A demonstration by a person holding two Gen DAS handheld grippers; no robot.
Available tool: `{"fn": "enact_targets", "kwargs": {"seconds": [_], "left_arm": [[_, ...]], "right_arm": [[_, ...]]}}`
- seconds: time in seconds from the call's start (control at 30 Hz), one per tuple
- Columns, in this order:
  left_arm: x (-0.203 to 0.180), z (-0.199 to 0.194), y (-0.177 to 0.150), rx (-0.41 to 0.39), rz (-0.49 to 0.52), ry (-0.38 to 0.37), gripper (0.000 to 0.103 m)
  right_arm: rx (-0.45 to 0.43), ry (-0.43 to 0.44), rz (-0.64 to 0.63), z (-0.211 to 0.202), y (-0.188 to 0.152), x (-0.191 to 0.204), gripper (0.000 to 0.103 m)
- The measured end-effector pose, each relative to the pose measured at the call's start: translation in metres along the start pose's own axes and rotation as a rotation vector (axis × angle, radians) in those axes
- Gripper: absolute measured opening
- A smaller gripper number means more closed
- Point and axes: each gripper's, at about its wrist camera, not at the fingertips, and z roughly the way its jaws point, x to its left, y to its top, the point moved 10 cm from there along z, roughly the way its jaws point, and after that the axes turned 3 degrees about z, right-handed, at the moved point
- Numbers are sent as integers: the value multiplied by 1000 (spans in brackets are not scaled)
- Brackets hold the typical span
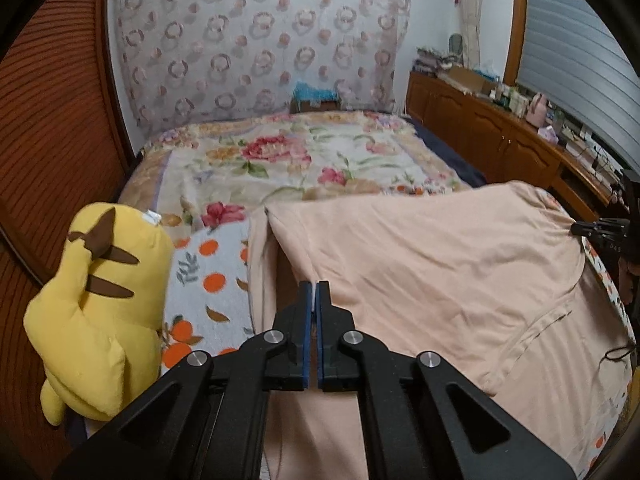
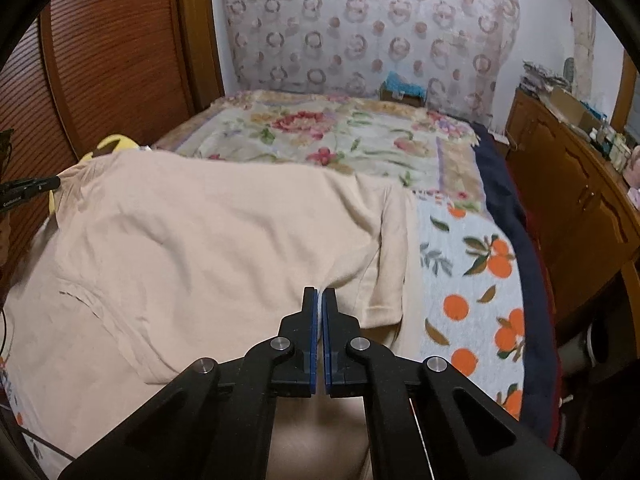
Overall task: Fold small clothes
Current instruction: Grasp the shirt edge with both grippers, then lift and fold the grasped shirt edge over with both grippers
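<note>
On the bed, far left: yellow plush toy [image 1: 100, 312] sits beside the orange-print towel [image 1: 212, 280], not part of the job. Next over, left gripper [image 1: 316, 286] has its jaws pressed together on the left edge of the peach shirt [image 1: 420, 264]; a thin strip of cloth seems caught between the blue pads, though it's hard to confirm. Shirt body is raised off the towel and stretched between both tools, upper part draped forward over the lower part. Right gripper [image 2: 321, 292] likewise has jaws pinched at the seam by the short sleeve [image 2: 386, 280], which hangs loose. Floral blanket [image 2: 320, 132] lies behind. Judgement: first fold is mid-flight, not laid down; sleeves and the final folds are still to do.
</note>
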Motion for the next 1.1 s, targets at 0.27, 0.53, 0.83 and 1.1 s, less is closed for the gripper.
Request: {"fn": "enact_targets", "kwargs": {"seconds": [0.27,0.53,0.83,1.1], "left_arm": [[5,-8,0,-19,-24,7,3],[-2,-19,1,-49,-17,-2,2],[-10,-48,10,-112,-18,-11,2],[-12,-75,9,-160,-40,-13,2]], "right_arm": [[-40,9,-2,0,-6,-1,2],[-55,1,-31,-3,-6,5,2],[-115,-11,-54,-15,5,7,2],[-176,-9,-47,-32,-1,12,1]]}}
